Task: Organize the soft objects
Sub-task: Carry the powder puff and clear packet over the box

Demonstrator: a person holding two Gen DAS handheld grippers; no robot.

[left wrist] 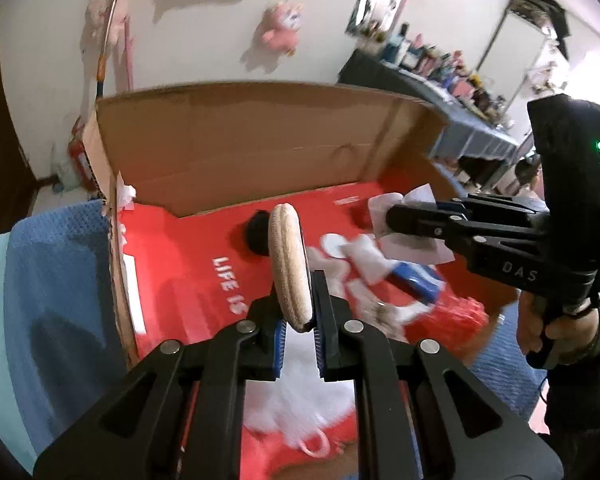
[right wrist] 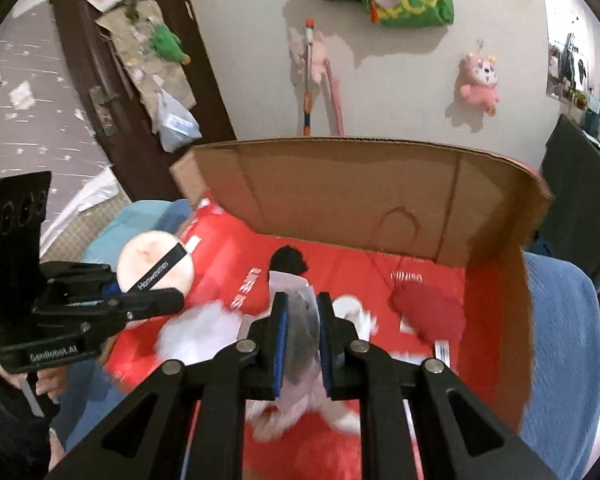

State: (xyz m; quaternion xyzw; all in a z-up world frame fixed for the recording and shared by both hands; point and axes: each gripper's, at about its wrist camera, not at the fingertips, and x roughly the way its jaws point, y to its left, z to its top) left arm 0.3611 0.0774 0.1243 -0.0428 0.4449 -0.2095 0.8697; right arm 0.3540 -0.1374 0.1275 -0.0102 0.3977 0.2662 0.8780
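Left gripper (left wrist: 298, 300) clamps a round ribbed beige puff (left wrist: 288, 268); right gripper (right wrist: 301, 320) pinches a crinkly packet (right wrist: 300, 328) above the cardboard box (right wrist: 360, 184).

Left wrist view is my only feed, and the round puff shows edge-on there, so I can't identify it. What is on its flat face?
Observer: The right wrist view shows the round puff face-on. It is pale, with a black band across it that carries white lettering.
Operator: What is the right hand-held gripper pinching? I see only white wrapping.
Observer: The right hand-held gripper is shut on a grey item inside clear wrapping.
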